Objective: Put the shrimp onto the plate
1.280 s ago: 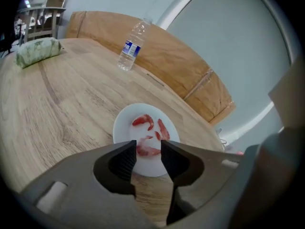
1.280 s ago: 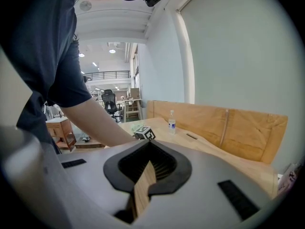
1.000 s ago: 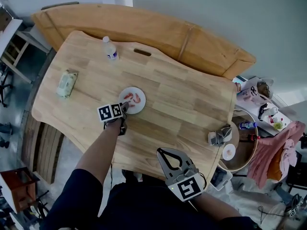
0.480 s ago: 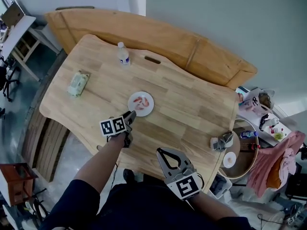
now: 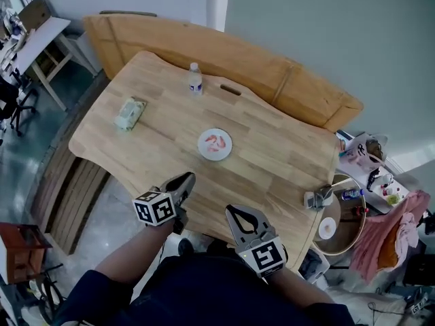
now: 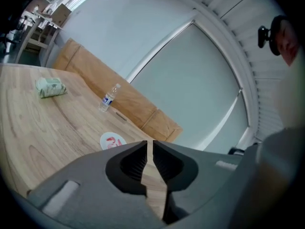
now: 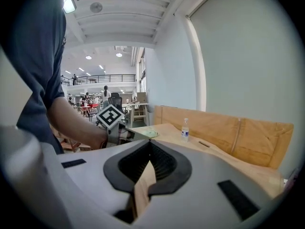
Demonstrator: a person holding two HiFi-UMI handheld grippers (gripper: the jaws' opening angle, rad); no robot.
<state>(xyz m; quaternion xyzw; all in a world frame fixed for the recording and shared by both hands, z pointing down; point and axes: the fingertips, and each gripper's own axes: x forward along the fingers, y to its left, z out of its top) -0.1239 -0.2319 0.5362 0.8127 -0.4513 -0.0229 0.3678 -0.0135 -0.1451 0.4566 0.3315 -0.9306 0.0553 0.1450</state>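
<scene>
A small white plate (image 5: 215,144) sits mid-table with red shrimp (image 5: 216,141) lying on it; the left gripper view shows the same plate (image 6: 112,140) beyond the jaws. My left gripper (image 5: 189,177) hangs over the table's near edge, well short of the plate. Its jaws are closing, only a narrow slit remains, and nothing is between them (image 6: 148,143). My right gripper (image 5: 230,210) is held near my body off the table's front, shut and empty (image 7: 150,142).
A water bottle (image 5: 195,81) stands at the far side of the wooden table (image 5: 272,155). A green packet (image 5: 130,113) lies at its left end. A wooden bench (image 5: 224,46) runs behind. A small round side table (image 5: 338,217) with clutter stands at right.
My left gripper has drawn back from the plate to the table's near edge and its jaws have gone from wide to nearly together. The shrimp stay on the plate.
</scene>
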